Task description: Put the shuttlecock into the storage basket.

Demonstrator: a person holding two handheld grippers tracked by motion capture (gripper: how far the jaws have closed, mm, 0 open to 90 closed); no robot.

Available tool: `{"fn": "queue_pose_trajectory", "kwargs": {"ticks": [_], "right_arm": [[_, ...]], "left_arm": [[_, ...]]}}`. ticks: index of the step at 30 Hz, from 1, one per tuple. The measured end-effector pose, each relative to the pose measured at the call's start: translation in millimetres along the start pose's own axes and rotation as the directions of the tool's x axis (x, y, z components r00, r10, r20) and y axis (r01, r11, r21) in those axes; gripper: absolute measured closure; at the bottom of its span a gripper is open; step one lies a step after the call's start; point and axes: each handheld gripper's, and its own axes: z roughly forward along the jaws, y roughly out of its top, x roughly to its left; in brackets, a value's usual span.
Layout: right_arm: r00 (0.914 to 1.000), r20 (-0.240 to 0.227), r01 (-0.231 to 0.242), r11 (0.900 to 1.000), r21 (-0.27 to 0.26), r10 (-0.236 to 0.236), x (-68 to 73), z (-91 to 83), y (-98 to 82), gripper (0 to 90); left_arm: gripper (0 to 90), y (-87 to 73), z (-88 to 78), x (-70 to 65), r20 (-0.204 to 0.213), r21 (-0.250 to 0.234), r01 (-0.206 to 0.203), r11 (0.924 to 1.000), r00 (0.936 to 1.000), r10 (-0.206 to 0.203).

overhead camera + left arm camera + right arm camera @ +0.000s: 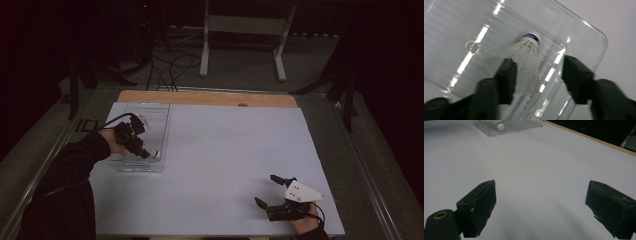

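Far left of the high view: a dark sleeve (75, 165) comes up from the bottom edge, carrying the left gripper (145, 152) over the near end of a clear plastic tray (150, 112) at centre-left of the white table sheet (225, 150). In the left gripper view its jaws stand spread, with a white shuttlecock (527, 62) between them; skirt leans on the left-hand jaw, right-hand jaw is clear of it, so nothing is clamped. Blue-banded cork points away toward the tray's rounded corner. Looks like either a release into the tray or lining up to grab; cannot tell which. Lower right of the high view: the right gripper (272, 192) is parked low over bare sheet, jaws wide apart, holding nothing, probably kept out of the way.
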Motion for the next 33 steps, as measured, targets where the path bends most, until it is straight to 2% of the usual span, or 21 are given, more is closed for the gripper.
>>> {"fn": "queue_pose_trajectory", "kwargs": {"ticks": [4, 7, 8, 10, 12, 19, 26, 27, 28, 31, 33], "right_arm": [[1.0, 0.0, 0.002, 1.0, 0.0, -0.002, 0.0, -0.1, 0.1, 9.7], [1.0, -0.001, 0.002, 1.0, 0.0, -0.002, 0.0, 0.1, 0.1, 9.7], [1.0, -0.001, 0.0, 1.0, 0.001, 0.0, 0.1, 0.1, 0.1, 9.7], [1.0, 0.0, 0.003, 1.0, 0.0, -0.003, 0.1, 0.1, 0.2, 9.7], [1.0, 0.0, 0.003, 1.0, 0.0, -0.003, 0.4, 0.2, 0.4, 9.7], [1.0, -0.002, -0.001, 1.0, 0.003, 0.001, 0.7, 0.3, 0.6, 9.7], [1.0, -0.004, 0.001, 1.0, 0.006, -0.001, 0.6, 0.7, 0.5, 9.7], [1.0, -0.004, 0.001, 1.0, 0.006, -0.001, 0.6, 0.9, 0.4, 9.7], [1.0, -0.005, 0.001, 1.0, 0.007, 0.0, 0.5, 1.0, 0.4, 9.7], [1.0, -0.004, 0.0, 1.0, 0.006, 0.0, 0.8, 0.9, 0.6, 9.7], [1.0, -0.004, 0.0, 1.0, 0.007, 0.0, 0.7, 1.0, 0.5, 9.7]], "left_arm": [[26.4, 1.2, -0.7, 0.6, -0.033, -0.001, 0.04, 0.9992, 0.9986, -0.04], [15.0, 2.3, -1.7, 0.4, -0.07, 0.005, 0.078, 0.997, 0.9946, -0.077], [13.6, 2.6, -2.5, 0.7, -0.066, 0.003, 0.092, 0.9957, 0.9936, -0.092], [4.9, 2.7, -3.9, 0.4, -0.063, -0.002, 0.092, 0.9958, 0.9938, -0.091], [0.2, 3.0, -5.5, -1.3, -0.06, -0.011, 0.089, 0.996, 0.9942, -0.089], [0.0, 5.4, -10.7, -4.9, -0.042, -0.032, 0.075, 0.9966, 0.9962, -0.077], [0.0, 8.5, -15.2, -8.2, -0.06, -0.059, 0.072, 0.9956, 0.9953, -0.076], [0.0, 9.5, -17.1, -9.3, -0.068, -0.079, 0.073, 0.9942, 0.9946, -0.079], [0.0, 10.0, -17.9, -9.4, -0.057, -0.09, 0.082, 0.9925, 0.9946, -0.088], [0.0, 11.8, -20.1, -10.8, -0.057, -0.11, 0.082, 0.9906, 0.9944, -0.088], [0.0, 13.6, -21.1, -13.3, -0.074, -0.128, 0.08, 0.9886, 0.9932, -0.09]]}}
